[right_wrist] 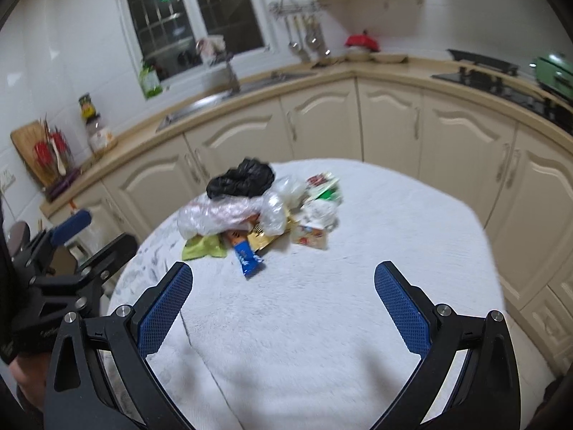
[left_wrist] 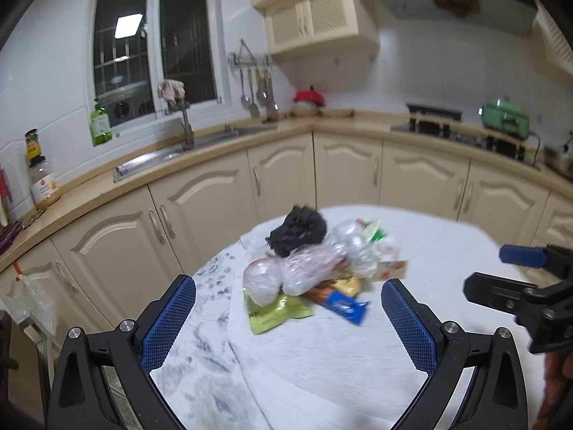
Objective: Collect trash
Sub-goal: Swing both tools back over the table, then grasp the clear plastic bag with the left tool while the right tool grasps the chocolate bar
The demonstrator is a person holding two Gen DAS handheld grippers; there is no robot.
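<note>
The left gripper [left_wrist: 288,317] and right gripper [right_wrist: 283,301], blue-padded, both spread wide and empty, hover short of the heaped plastic bags and snack wrappers [right_wrist: 258,211] mid-table on the white fuzzy cloth [right_wrist: 394,251], seemingly poised to gather them.

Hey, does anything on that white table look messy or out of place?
Yes: a heap of trash sits on the white table, with a crumpled black bag on top and a blue wrapper sticking out. Both grippers are open and empty.

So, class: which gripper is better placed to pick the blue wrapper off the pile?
Probably left: the left gripper, open, has the blue wrapper almost between its fingers; the right gripper sits farther back.
</note>
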